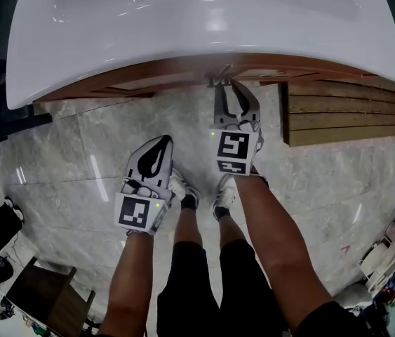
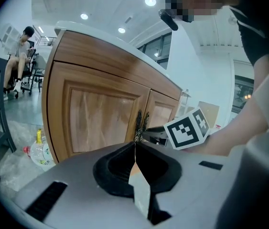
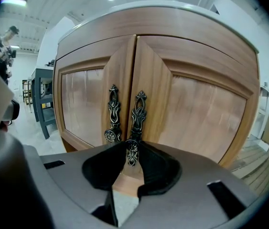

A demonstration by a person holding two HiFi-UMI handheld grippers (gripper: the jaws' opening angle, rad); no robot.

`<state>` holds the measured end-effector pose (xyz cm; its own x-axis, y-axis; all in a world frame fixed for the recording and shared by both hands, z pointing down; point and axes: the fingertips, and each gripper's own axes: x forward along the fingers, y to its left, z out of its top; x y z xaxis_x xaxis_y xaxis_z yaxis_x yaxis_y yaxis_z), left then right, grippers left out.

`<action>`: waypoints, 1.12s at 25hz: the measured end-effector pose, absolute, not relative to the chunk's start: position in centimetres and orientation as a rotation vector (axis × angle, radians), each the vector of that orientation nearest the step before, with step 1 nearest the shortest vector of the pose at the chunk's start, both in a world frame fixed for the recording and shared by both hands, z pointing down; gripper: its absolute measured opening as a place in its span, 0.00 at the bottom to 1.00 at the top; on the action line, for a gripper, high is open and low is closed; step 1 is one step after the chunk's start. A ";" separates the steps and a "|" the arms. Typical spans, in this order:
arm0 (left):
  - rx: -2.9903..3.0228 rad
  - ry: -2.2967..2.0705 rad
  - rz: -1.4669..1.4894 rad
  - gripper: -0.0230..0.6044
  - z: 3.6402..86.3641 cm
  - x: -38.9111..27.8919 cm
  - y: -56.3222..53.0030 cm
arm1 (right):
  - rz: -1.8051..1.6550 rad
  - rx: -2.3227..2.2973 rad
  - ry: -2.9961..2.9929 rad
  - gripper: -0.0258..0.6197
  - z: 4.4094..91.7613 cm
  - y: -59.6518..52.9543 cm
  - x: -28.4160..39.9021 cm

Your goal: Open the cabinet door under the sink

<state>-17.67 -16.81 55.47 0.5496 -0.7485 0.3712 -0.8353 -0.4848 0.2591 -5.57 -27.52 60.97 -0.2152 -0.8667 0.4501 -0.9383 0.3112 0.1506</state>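
One pinch set: right gripper (image 3: 132, 150) clamps the right door handle (image 3: 138, 112), left gripper (image 2: 135, 145) hangs closed and empty, so pull steadily along the hinge arc.

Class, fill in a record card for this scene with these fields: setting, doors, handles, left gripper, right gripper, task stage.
setting: white sink over a wooden cabinet, grey tiled floor
doors: left door and right door, both closed
handles: ornate dark left handle and right handle, side by side at the seam
left gripper: jaws together, nothing between them, held back from the cabinet
right gripper: jaws closed on the lower end of the right handle
task stage: handle gripped, door not yet pulled open
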 end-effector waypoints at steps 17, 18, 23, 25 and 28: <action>2.381 -1.291 0.312 0.07 56.0 -16.7 -15.4 | 0.242 1.547 -2.178 0.19 60.9 -25.9 -5.3; 2.378 -1.292 0.330 0.07 56.2 -16.7 -15.2 | 0.243 1.542 -2.184 0.19 60.9 -25.6 -5.2; 2.359 -1.292 0.335 0.07 57.1 -16.5 -13.5 | 0.248 1.513 -2.219 0.19 60.9 -24.2 -4.9; 2.347 -1.291 0.345 0.07 57.3 -16.3 -12.9 | 0.244 1.495 -2.232 0.19 60.7 -23.7 -4.7; 2.344 -1.291 0.351 0.07 57.6 -15.7 -12.6 | 0.226 1.463 -2.250 0.19 60.7 -22.8 -4.5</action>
